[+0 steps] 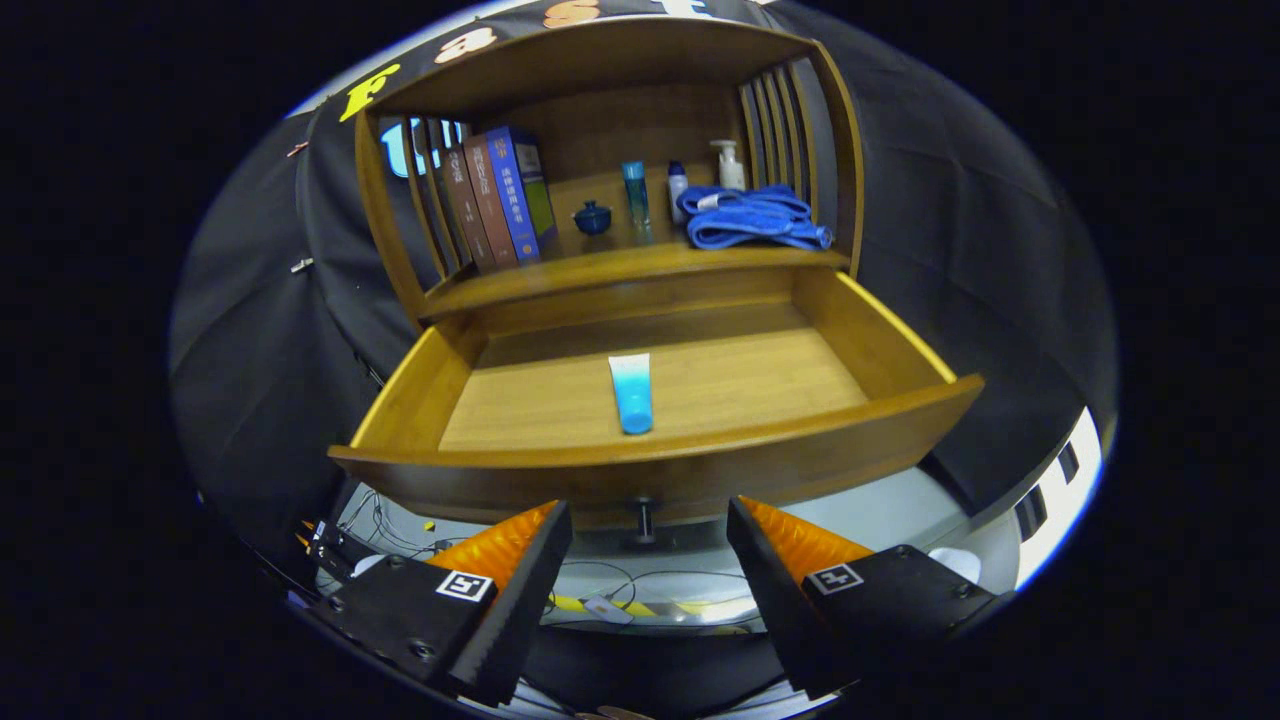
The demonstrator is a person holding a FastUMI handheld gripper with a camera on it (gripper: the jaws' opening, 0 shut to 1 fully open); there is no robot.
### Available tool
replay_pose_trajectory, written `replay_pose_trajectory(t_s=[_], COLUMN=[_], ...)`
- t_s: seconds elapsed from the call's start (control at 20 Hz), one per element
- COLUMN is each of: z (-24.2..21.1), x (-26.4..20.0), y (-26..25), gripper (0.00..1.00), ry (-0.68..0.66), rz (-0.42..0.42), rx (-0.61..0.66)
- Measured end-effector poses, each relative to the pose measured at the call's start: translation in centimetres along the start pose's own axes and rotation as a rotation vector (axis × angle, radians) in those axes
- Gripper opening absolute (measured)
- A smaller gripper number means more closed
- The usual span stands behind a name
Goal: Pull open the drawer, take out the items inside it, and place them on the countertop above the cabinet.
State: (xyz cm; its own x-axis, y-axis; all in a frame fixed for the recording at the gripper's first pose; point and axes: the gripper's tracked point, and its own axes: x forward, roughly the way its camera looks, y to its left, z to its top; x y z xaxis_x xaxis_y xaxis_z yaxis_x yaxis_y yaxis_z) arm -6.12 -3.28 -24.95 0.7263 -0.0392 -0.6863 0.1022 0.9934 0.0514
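The wooden drawer (900,340) stands pulled out of the cabinet, just beyond my fingers. A blue-and-white tube (631,392) lies on the drawer floor near its front wall. The drawer's dark knob (643,520) sticks out of the front panel, straight ahead between my fingertips and a little beyond them. My gripper (650,535) is open, with nothing between its fingers. The countertop (600,262) above the drawer carries a coiled blue rope (750,218).
On the countertop stand several books (495,195) at the left, a small blue lidded pot (592,217), a slim teal bottle (635,195), a small white bottle (677,190) and a pump bottle (729,165). Slatted wooden sides enclose the shelf. Cables lie on the pale floor (900,505) below the drawer.
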Motion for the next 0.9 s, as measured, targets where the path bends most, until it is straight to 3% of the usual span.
replay_pose_trajectory(t_s=[0.15, 0.45, 0.9], z=[3.7, 8.3, 4.1], x=[1.2, 8.9, 19.2], y=[1.7, 2.3, 1.0], gripper=[0.98, 0.99, 0.99], ry=[0.023, 0.127, 0.486], rz=[0.048, 0.044, -0.039], rx=[-0.001, 0.015, -0.029])
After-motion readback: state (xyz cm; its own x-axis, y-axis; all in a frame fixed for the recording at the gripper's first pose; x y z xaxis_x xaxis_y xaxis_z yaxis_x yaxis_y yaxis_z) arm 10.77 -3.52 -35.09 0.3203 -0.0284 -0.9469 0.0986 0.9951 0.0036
